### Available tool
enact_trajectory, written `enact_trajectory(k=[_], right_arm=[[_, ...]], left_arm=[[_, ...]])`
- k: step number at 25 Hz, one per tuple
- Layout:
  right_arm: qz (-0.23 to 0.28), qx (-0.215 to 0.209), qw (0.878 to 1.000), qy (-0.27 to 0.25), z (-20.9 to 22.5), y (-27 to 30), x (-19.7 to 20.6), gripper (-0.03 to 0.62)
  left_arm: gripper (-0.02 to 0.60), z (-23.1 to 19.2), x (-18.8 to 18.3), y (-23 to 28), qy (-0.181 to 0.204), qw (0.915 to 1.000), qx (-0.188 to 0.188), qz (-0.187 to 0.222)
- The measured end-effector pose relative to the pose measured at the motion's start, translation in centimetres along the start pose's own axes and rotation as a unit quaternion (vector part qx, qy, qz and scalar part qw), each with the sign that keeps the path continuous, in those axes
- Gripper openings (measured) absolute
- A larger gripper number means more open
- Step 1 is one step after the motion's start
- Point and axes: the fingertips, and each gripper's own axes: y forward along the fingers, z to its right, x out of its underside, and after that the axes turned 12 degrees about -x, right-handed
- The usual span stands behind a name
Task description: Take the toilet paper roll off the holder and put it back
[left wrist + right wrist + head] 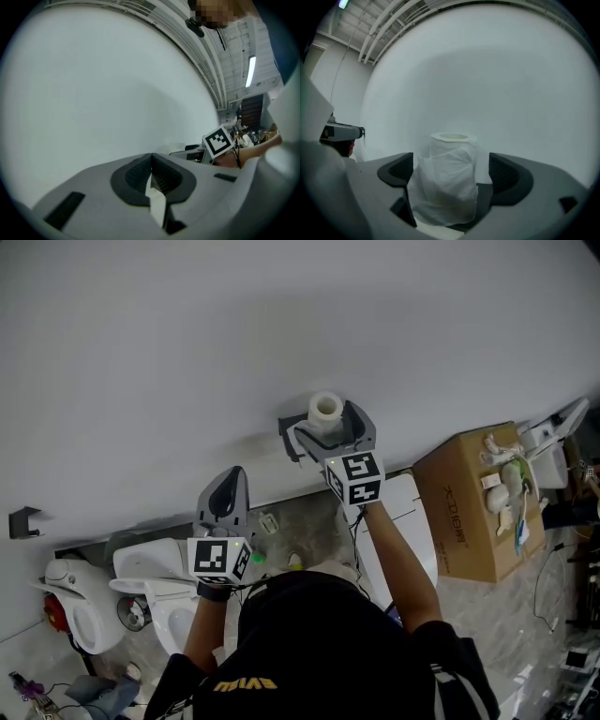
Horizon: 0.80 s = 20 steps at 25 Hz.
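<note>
Right claw (pixel 450 172): jaws apart around upright roll (pixel 447 187), with a gap on each side and white wall (pixel 487 70) behind. Head view: dark holder (pixel 287 435) on wall at roll's 8 o'clock. Left claw (pixel 151 158): at right claw's 8 o'clock, jaws together at tips, facing bare wall.

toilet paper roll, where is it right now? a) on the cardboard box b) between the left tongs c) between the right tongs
c: the toilet paper roll sits between the parted jaws of the right tongs, while the left tongs are shut and away from it.
</note>
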Motion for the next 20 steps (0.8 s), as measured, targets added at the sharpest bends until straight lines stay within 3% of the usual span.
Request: enact_trajectory(k=[15,17,19,20], right_arm=[[-0.023,0.013,1.0,-0.015,0.39,0.19,0.57,0.434],[-0.027,0.017,0.999,-0.021,0.54,0.06,0.6,0.389],[-0.03,0.017,0.999,-0.026,0.76,-0.13,0.66,0.299],[-0.032,0.015,0.999,-0.025,0.81,-0.17,0.69,0.296]], left_arm=[[0.011,0.07,0.31,0.21,-0.002,1.0,0.008,-0.002],[0.011,-0.04,0.35,0.15,-0.002,1.0,0.007,-0.004],[0.011,-0.09,0.37,0.05,-0.003,1.0,0.006,-0.004],[0.011,-0.09,0.39,0.0,-0.003,1.0,0.006,-0.004]])
